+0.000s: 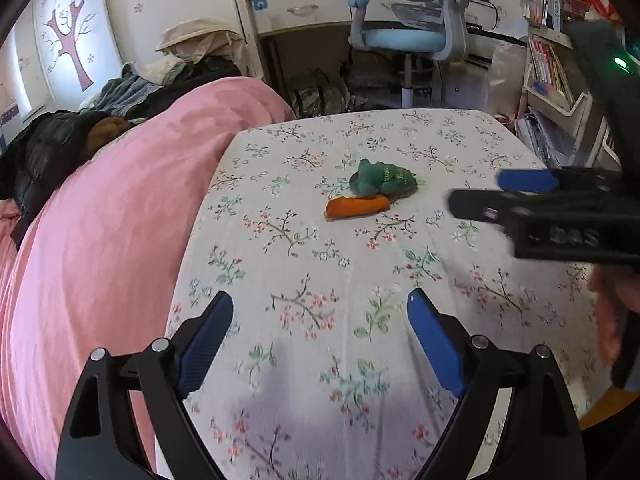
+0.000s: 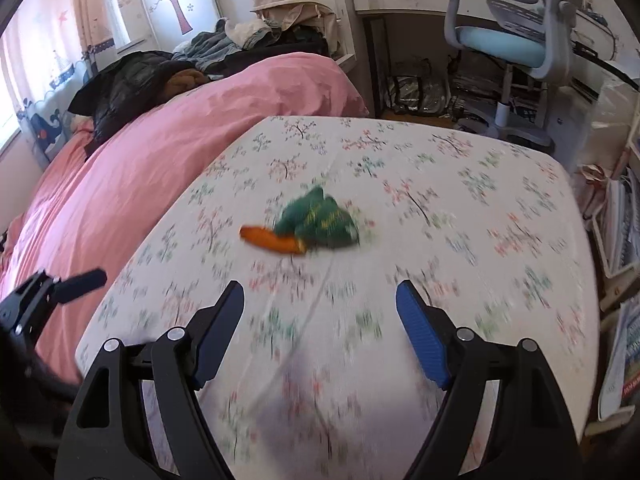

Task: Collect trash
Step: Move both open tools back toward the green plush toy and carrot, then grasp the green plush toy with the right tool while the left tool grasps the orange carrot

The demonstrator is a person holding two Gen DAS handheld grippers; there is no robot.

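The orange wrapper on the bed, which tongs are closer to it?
Right tongs: beside the orange wrapper, on its right. Left tongs hang farther back, nearer the camera.

one green wrapper [image 1: 383,179], one orange wrapper [image 1: 357,206], two claws, one chair [image 1: 404,20]

My right wrist view is motion-smeared: the crumpled green foil wrapper [image 2: 320,222] shows no readable print. Its edge hides one end of the orange wrapper [image 2: 272,240]. Frame edge crops the pink duvet [image 1: 100,240].

Cloth sheet [image 1: 360,280] — matt (floral).
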